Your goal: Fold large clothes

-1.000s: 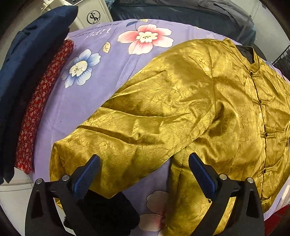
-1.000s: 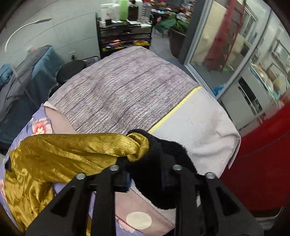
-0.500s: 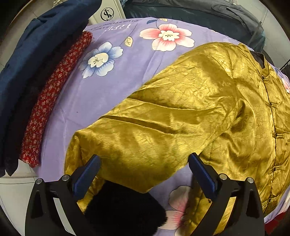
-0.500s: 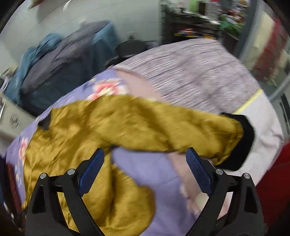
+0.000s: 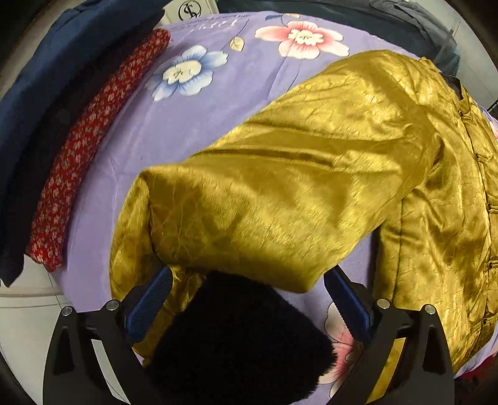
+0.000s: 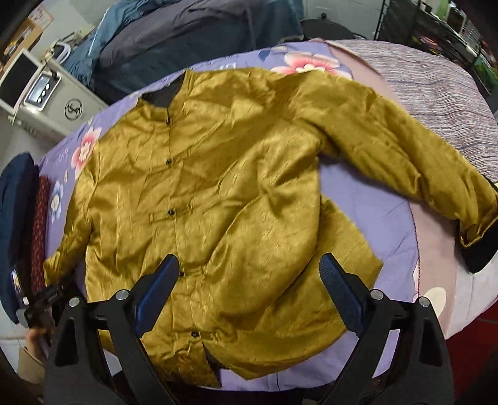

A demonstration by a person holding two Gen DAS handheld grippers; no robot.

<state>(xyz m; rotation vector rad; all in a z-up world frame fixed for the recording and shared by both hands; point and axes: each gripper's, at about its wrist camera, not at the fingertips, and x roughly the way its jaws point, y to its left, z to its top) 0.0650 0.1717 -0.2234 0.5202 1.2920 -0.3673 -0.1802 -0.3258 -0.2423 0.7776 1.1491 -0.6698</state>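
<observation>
You are hovering your left gripper (image 5: 247,307) low over the jacket's (image 6: 218,199) black cuff (image 5: 239,342), fingers spread wide around it. Your right gripper (image 6: 249,293) is hanging above the hem, fingers wide, holding nothing. The jacket is lying flat on the bed (image 6: 367,199).

A lived-in bedroom used for sorting laundry

A bed under a purple floral sheet (image 6: 367,199) fills the room; bedding (image 6: 174,34) is heaped beyond its far edge, folded clothes (image 5: 62,102) line its left edge, and a cluttered shelf rack (image 6: 435,28) stands behind.
</observation>
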